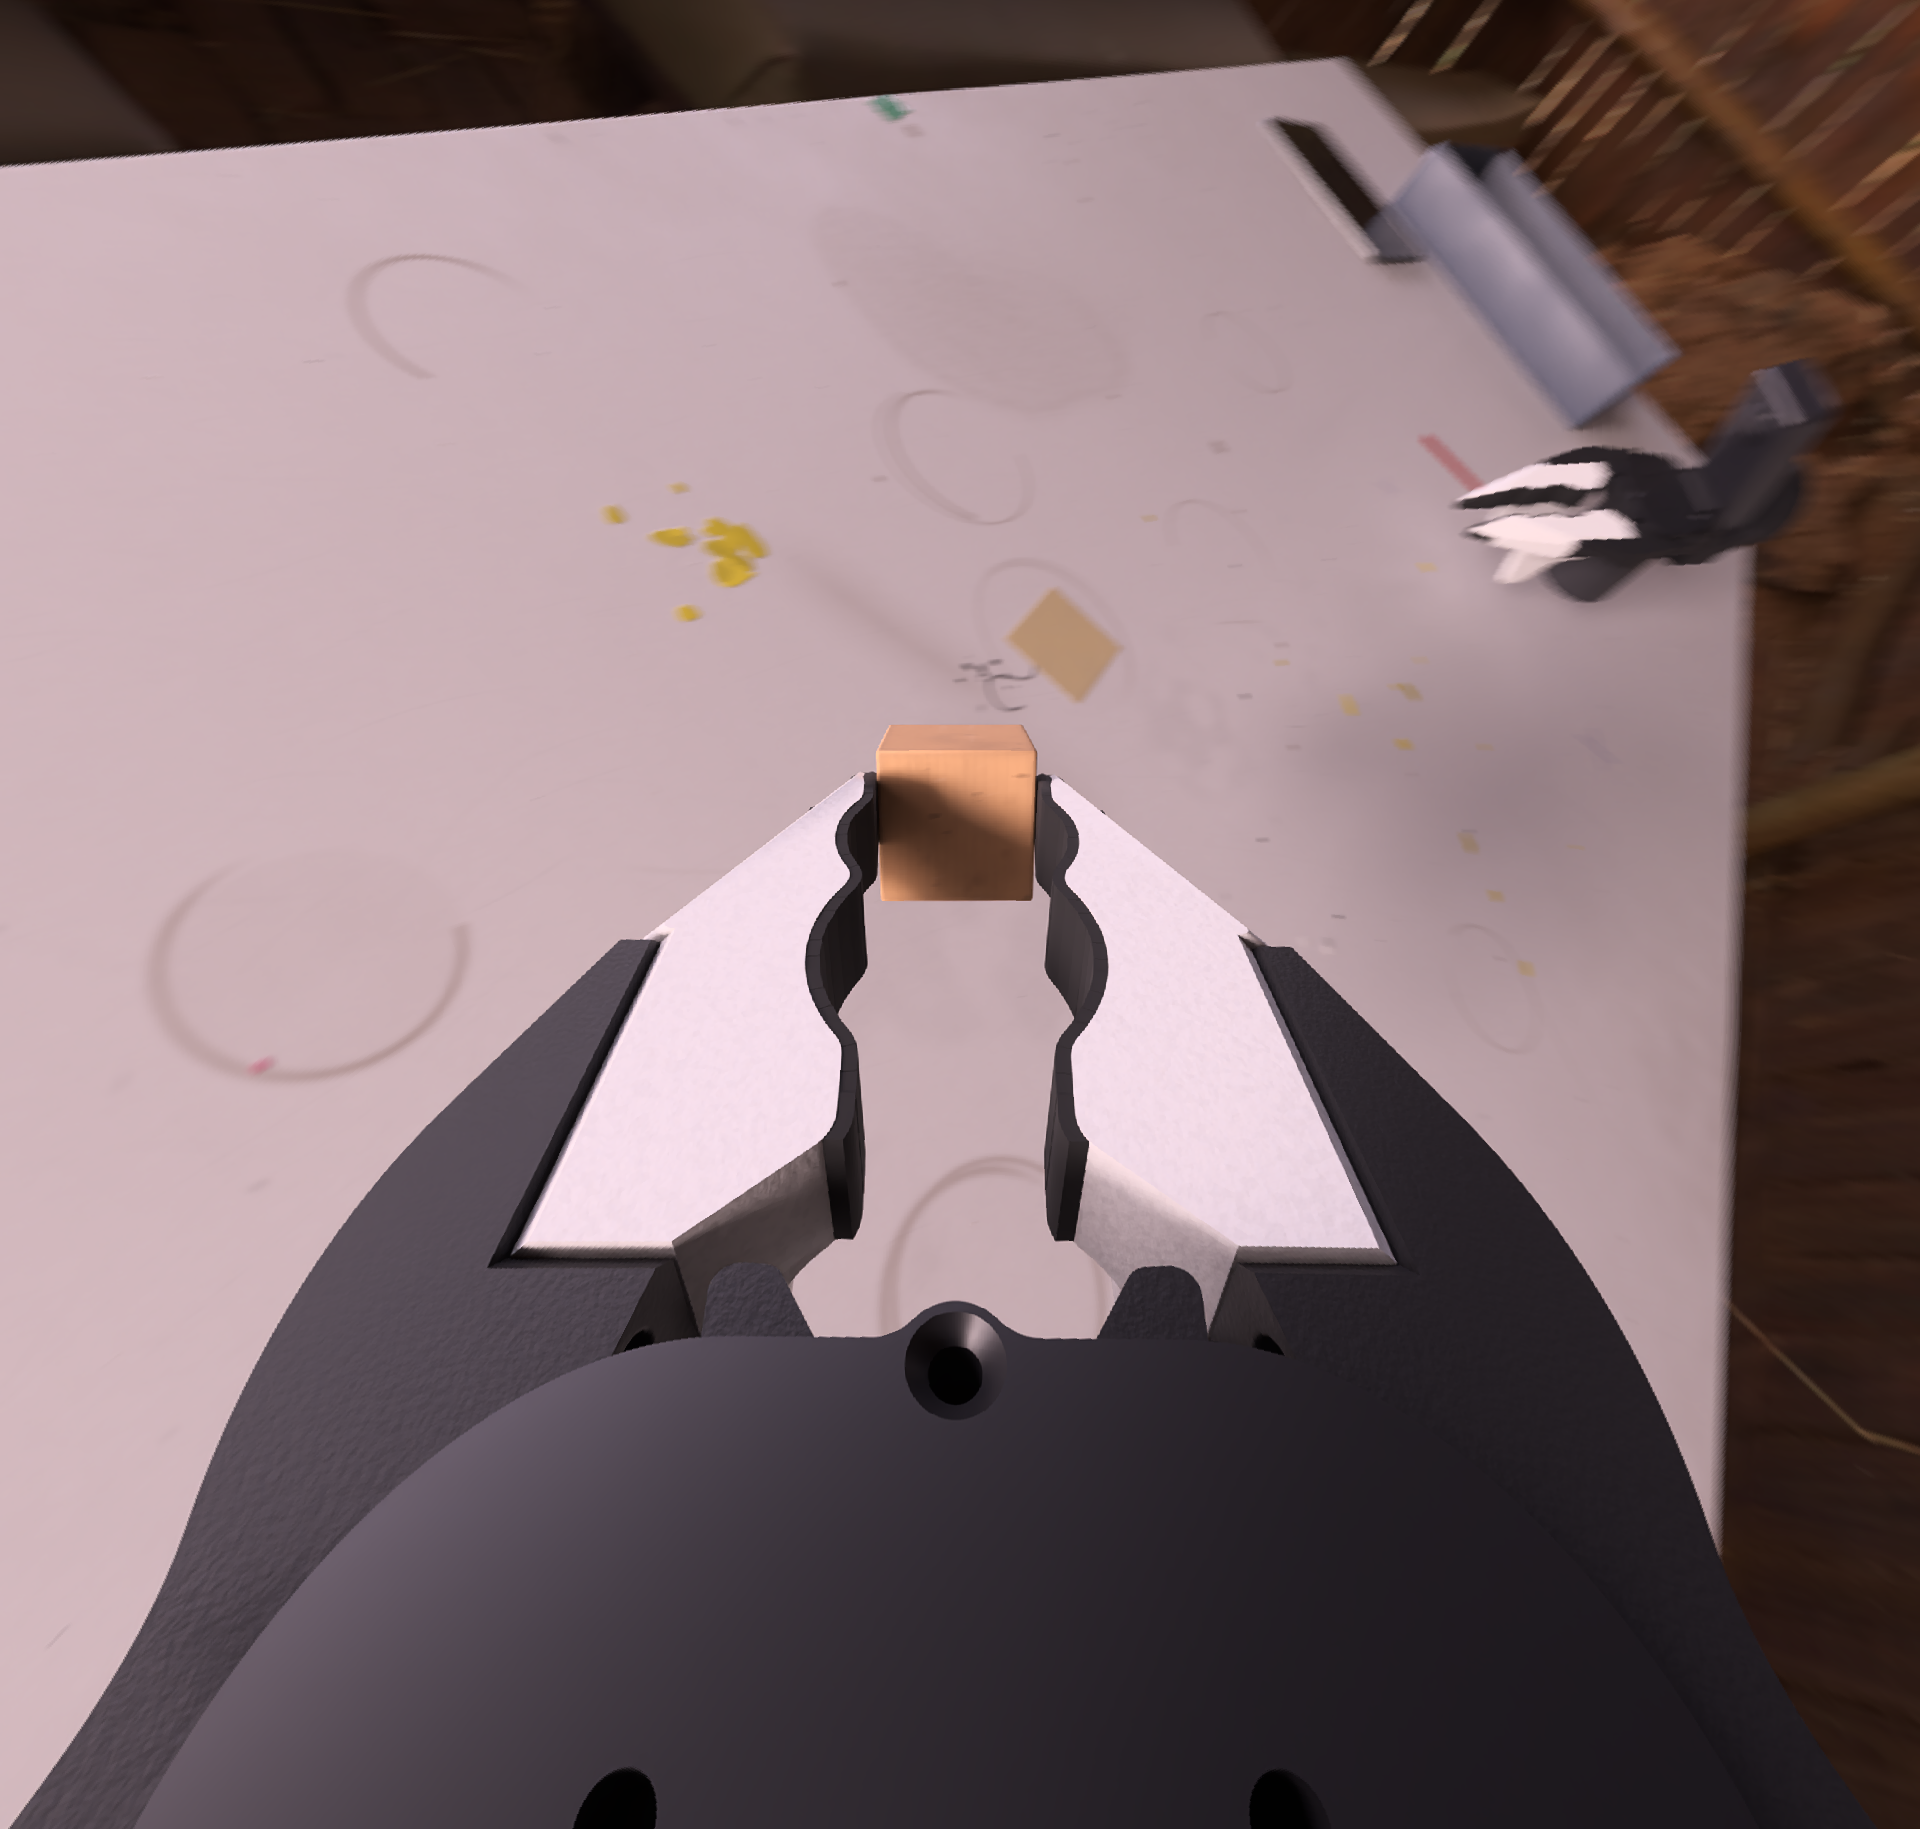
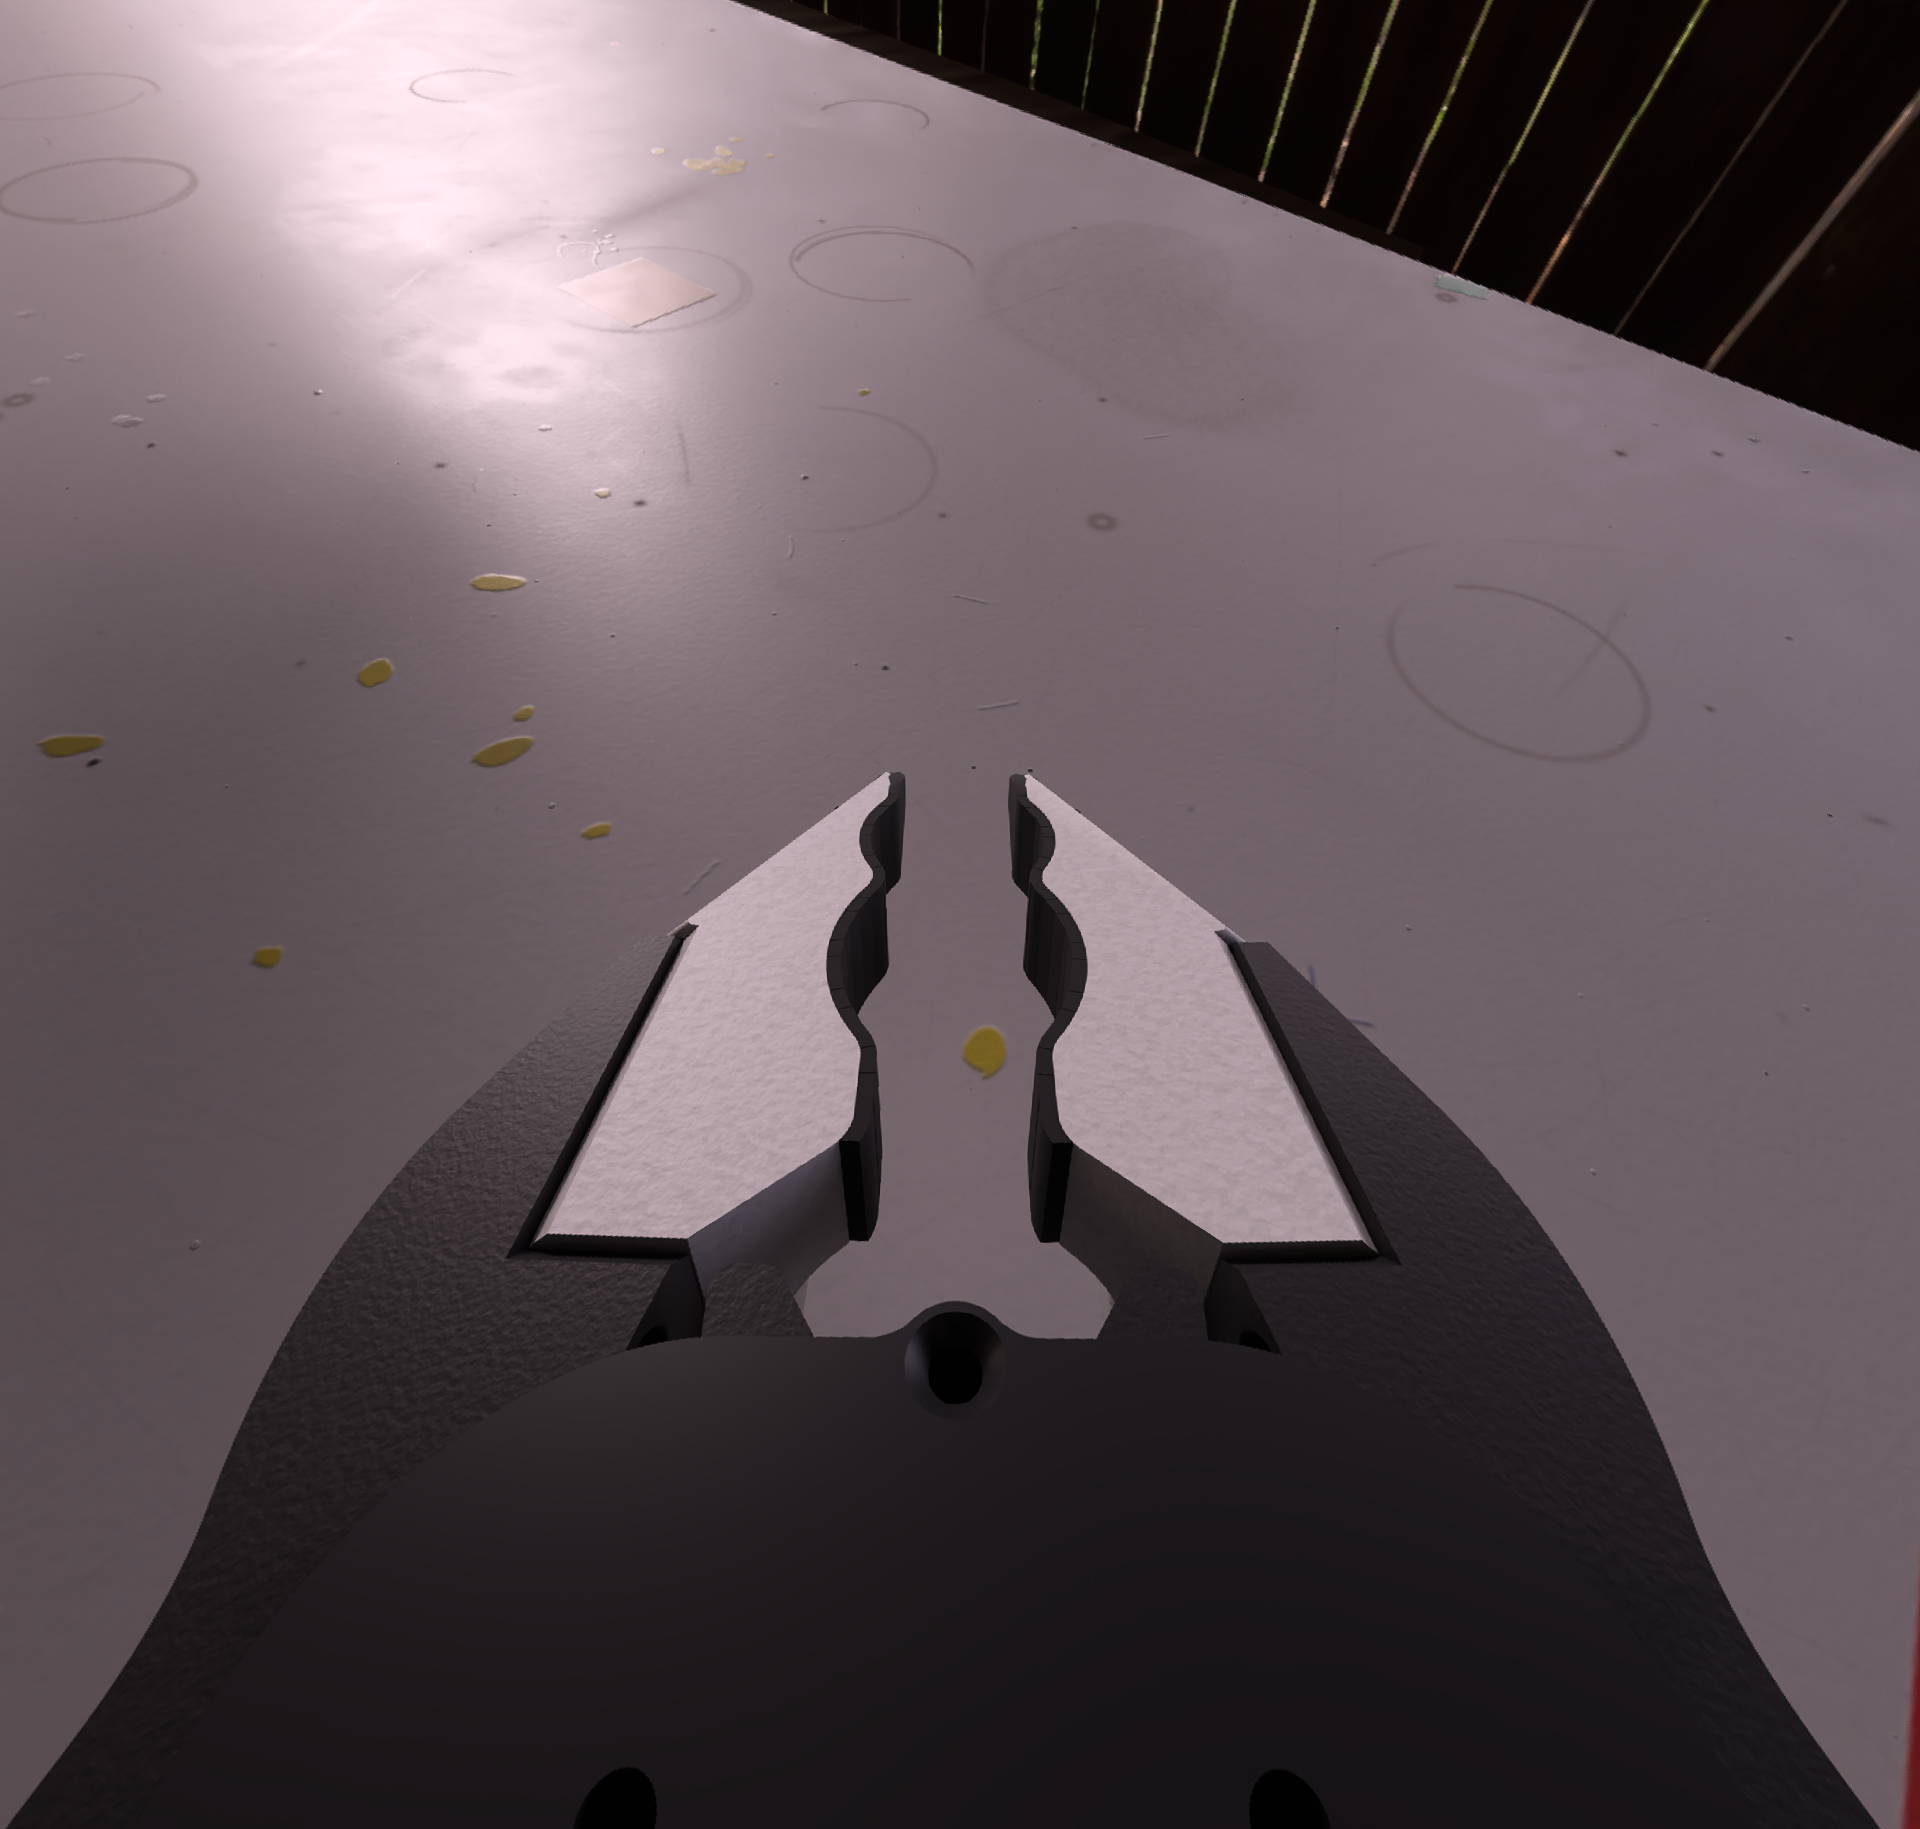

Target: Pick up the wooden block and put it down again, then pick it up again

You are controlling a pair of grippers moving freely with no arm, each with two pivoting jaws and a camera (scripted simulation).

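Observation:
The wooden block is a small tan cube. My left gripper is shut on it, one fingertip on each side face, and seems to hold it a little above the white table. My right gripper is empty, low over the table, its fingers apart by a narrow gap. It also shows blurred in the left wrist view, near the table's right edge. The block does not show in the right wrist view.
A grey open box and a dark flat strip lie at the far right corner. A tan square patch and yellow spots mark the tabletop. The table's right edge is close.

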